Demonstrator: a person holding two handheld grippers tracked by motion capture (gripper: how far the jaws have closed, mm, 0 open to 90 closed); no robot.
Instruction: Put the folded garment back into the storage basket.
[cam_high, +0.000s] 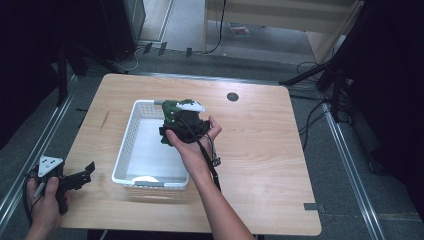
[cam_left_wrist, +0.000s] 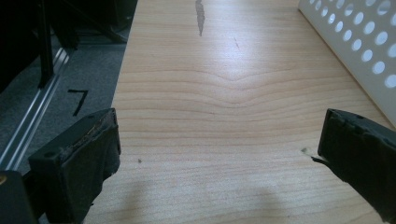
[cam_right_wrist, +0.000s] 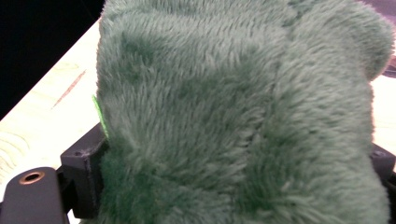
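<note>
A dark green plush toy (cam_high: 173, 106) with a white patch hangs over the far right corner of the white perforated basket (cam_high: 125, 145). My right gripper (cam_high: 176, 115) is shut on it, held palm-up by a hand. In the right gripper view the green fur (cam_right_wrist: 243, 107) bulges between the two black jaws. My left gripper (cam_high: 88, 174) is over the table's near left corner, left of the basket. Its jaws stand wide apart over bare wood, so my left gripper (cam_left_wrist: 219, 158) is open with nothing in it, and the basket wall (cam_left_wrist: 359, 42) is at the upper right.
The wooden table (cam_high: 260, 150) has a round black grommet (cam_high: 232, 96) at the back and a dark streak (cam_high: 105, 120) left of the basket. A metal rail (cam_high: 30, 155) and stand legs line the floor on the left, and cables lie on the right.
</note>
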